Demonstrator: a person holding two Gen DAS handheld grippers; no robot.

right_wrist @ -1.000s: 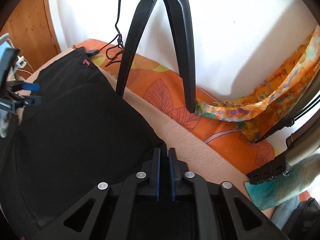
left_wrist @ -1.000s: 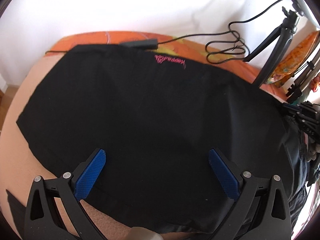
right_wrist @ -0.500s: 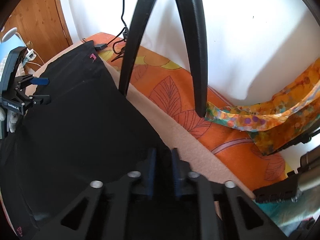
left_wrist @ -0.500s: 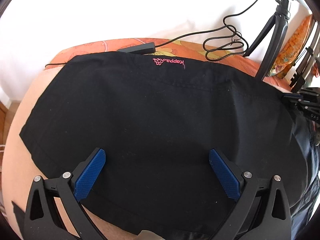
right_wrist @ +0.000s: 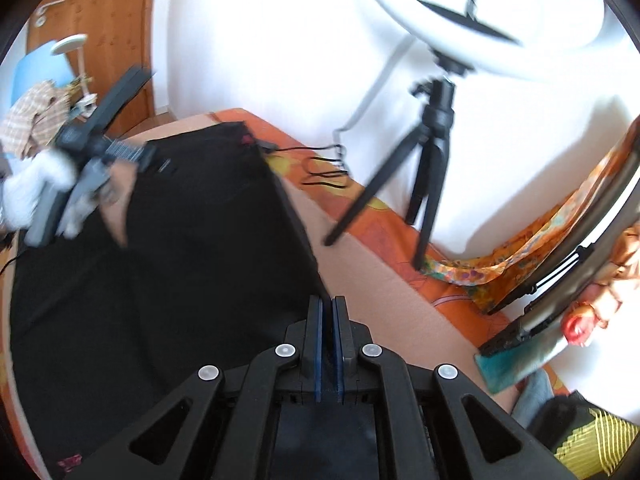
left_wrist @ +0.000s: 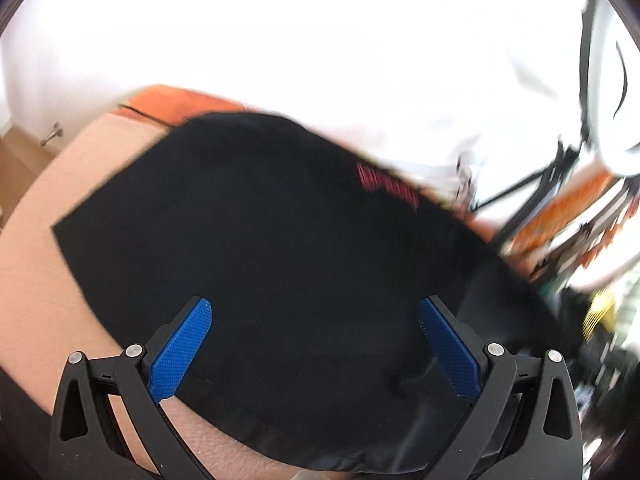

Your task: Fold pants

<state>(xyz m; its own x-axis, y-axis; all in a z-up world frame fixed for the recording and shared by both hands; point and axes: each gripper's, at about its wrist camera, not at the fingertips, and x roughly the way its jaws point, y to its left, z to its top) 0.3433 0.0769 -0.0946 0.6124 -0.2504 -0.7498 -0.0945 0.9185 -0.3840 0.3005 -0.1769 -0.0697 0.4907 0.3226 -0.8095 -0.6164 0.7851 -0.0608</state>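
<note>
Black pants (left_wrist: 280, 248) with a pink logo (left_wrist: 386, 184) lie spread on a peach and orange bed; this view is motion-blurred. My left gripper (left_wrist: 314, 344) is open above the pants' near edge, holding nothing. In the right wrist view the pants (right_wrist: 180, 260) fill the left half. My right gripper (right_wrist: 328, 320) is shut on the pants' right corner, with black cloth pinched between its blue pads and lifted. The left gripper (right_wrist: 108, 152) shows at the far left, held by a gloved hand.
A black tripod (right_wrist: 424, 160) with a white ring light (right_wrist: 480, 8) stands on the orange bed edge (right_wrist: 384, 212), with a black cable (right_wrist: 320, 164) beside it. A colourful cloth (right_wrist: 500, 260) lies at the right. A wooden door (right_wrist: 108, 40) stands far left.
Both grippers have lifted and tilted back from the bed. The right gripper has pulled its corner of the pants up. The left stays open, now blurred by motion.
</note>
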